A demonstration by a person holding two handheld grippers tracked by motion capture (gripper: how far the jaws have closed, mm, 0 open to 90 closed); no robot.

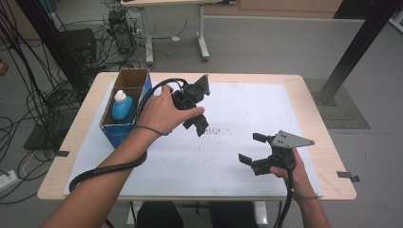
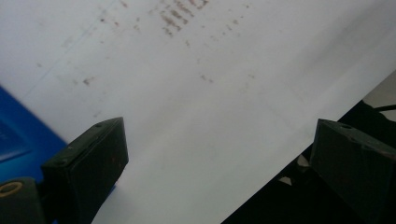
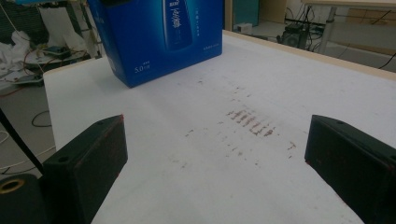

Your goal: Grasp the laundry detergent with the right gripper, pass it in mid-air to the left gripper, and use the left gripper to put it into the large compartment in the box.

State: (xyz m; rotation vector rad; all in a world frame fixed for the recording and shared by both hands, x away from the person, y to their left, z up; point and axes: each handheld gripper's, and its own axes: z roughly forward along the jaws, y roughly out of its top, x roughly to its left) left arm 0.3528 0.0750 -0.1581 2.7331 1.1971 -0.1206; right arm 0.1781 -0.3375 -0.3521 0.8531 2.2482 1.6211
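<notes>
An open-topped blue cardboard box (image 1: 124, 107) stands at the table's left side, with a blue bottle with a white cap (image 1: 122, 105) upright inside it. My left gripper (image 1: 196, 121) is held just right of the box, above the white sheet (image 1: 247, 102), jaws wide apart and empty. In the left gripper view, the left gripper (image 2: 217, 128) looks down on the sheet, with the box's (image 2: 16, 135) corner at the left. My right gripper (image 1: 252, 148) hovers near the front right, open and empty. The right gripper (image 3: 215, 123) faces the box (image 3: 159, 37) across the sheet.
Brownish smudges (image 1: 218, 130) mark the sheet's middle. The wooden table (image 1: 328, 156) shows bare strips around the sheet. On the floor beyond lie tangled cables (image 1: 33, 95); another table's legs (image 1: 203, 45) and a black frame post (image 1: 354, 50) stand farther back.
</notes>
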